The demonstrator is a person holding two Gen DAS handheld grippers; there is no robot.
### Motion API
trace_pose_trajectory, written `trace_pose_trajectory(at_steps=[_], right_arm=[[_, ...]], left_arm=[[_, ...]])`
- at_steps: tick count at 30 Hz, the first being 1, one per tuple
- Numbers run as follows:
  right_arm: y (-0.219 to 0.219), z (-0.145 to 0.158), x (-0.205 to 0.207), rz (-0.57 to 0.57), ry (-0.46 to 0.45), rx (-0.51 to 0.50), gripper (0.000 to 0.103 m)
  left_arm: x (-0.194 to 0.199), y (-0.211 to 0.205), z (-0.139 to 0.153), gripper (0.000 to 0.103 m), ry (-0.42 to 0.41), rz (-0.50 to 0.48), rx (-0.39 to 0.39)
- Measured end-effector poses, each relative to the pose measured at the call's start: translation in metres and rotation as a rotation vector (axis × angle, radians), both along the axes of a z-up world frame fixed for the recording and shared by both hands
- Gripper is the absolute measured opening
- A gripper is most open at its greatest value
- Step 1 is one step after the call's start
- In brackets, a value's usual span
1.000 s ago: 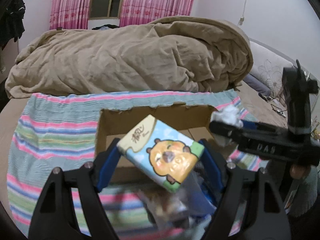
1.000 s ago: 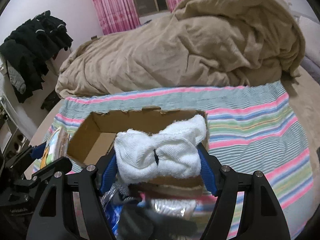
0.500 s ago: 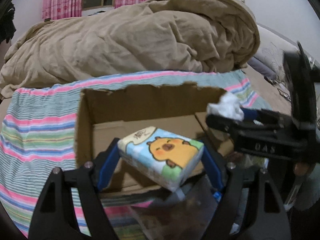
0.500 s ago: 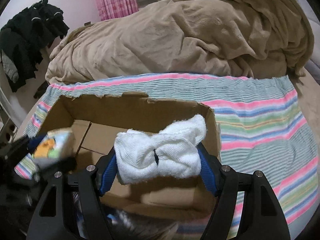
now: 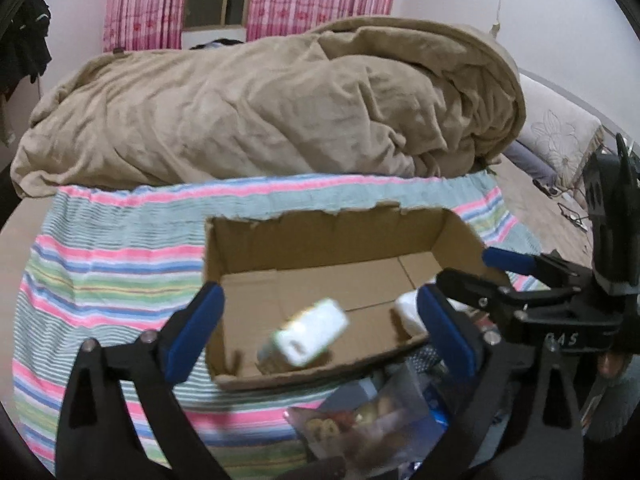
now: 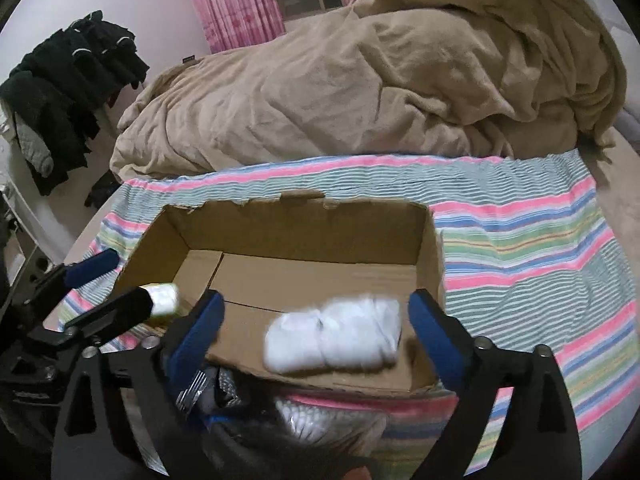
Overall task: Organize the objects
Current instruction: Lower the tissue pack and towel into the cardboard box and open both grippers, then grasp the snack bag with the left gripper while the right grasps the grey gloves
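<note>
An open cardboard box (image 5: 320, 236) (image 6: 304, 232) sits on a striped cloth on the bed. My left gripper (image 5: 320, 320) is open above the box's near edge; a blurred tissue pack (image 5: 308, 336) (image 6: 162, 298) is inside the box just below it. My right gripper (image 6: 316, 320) is open over the box's near right part; a blurred white rolled towel (image 6: 336, 344) lies in the box between the fingers, and it shows partly in the left wrist view (image 5: 408, 310). Each gripper shows in the other's view: the right one (image 5: 484, 272) and the left one (image 6: 120, 284).
A big tan duvet (image 5: 280, 108) is heaped behind the striped cloth (image 5: 100, 264). A pile of packets and bags (image 5: 360, 420) (image 6: 248, 396) lies in front of the box. Dark clothes (image 6: 68, 80) hang at the left. A pillow (image 5: 560, 132) is at the right.
Both grippers have opened. The tissue pack has left the left gripper and the white towel has left the right gripper; both are now down in the box.
</note>
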State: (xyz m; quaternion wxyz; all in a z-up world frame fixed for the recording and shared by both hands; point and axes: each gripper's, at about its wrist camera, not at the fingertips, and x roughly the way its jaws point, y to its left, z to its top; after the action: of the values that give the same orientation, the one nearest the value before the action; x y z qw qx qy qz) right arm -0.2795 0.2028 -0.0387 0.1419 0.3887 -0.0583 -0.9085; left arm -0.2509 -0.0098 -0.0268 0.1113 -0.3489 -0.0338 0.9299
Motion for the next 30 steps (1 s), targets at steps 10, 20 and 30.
trace_pose_trajectory(at_steps=[10,20,30], right_arm=[[0.007,0.048,0.045,-0.029,0.085,0.003,0.096],[0.006,0.087,0.11,-0.03,0.16,0.01,0.096],[0.002,0.088,0.161,-0.009,0.173,0.024,0.096]], left_arm=[[0.052,-0.013,0.042,0.098,0.071,0.035,0.029],[0.129,-0.015,0.073,0.099,0.122,0.048,0.08],[0.181,-0.006,0.072,0.1,0.115,0.046,0.103]])
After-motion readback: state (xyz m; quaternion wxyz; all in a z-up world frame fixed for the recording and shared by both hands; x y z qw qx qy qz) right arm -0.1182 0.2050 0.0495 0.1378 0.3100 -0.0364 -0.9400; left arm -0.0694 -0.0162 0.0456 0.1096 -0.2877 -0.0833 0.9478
